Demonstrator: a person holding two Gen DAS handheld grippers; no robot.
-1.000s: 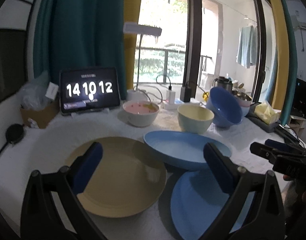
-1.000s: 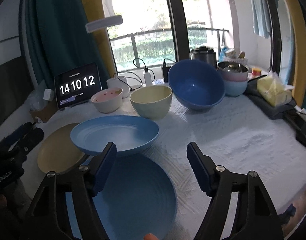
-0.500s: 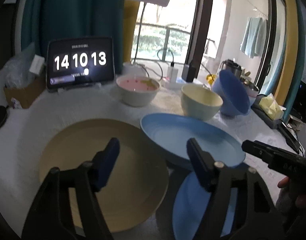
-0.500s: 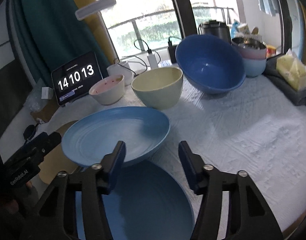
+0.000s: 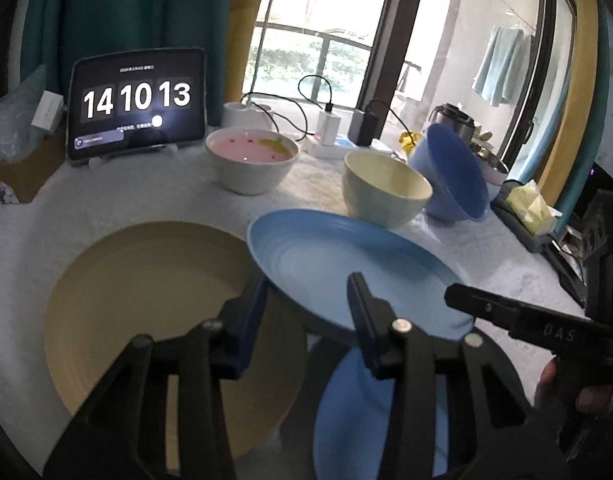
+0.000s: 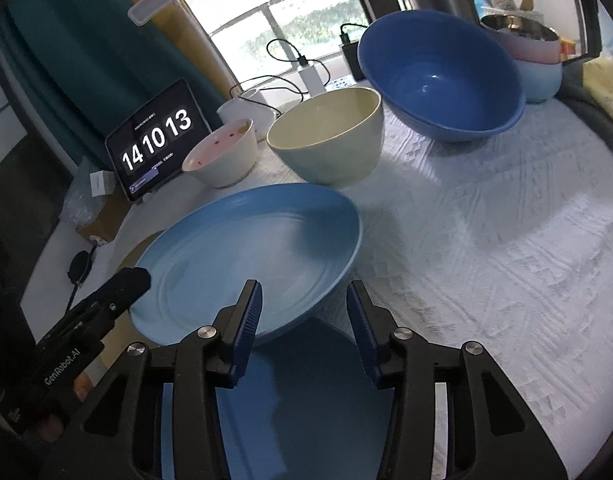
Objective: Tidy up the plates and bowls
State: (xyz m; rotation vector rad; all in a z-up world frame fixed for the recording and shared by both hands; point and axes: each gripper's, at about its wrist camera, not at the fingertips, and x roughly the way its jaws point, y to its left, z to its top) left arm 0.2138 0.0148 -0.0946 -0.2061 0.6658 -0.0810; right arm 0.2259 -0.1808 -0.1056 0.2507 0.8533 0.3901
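As both claws narrow, they've neared the light-blue plate.

1. We see a light blue plate mid-frame, tilted, overlapping a tan plate at lower left and a darker blue plate at bottom.
2. Behind stand a pink-lined bowl, a cream bowl, and a tipped blue bowl.

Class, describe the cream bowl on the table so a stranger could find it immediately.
Start at the tablet clock at the table's back edge. Three bowls run rightward from it; the cream bowl is the middle one. It is plain and empty, between a pink-lined bowl and a tilted dark blue bowl.
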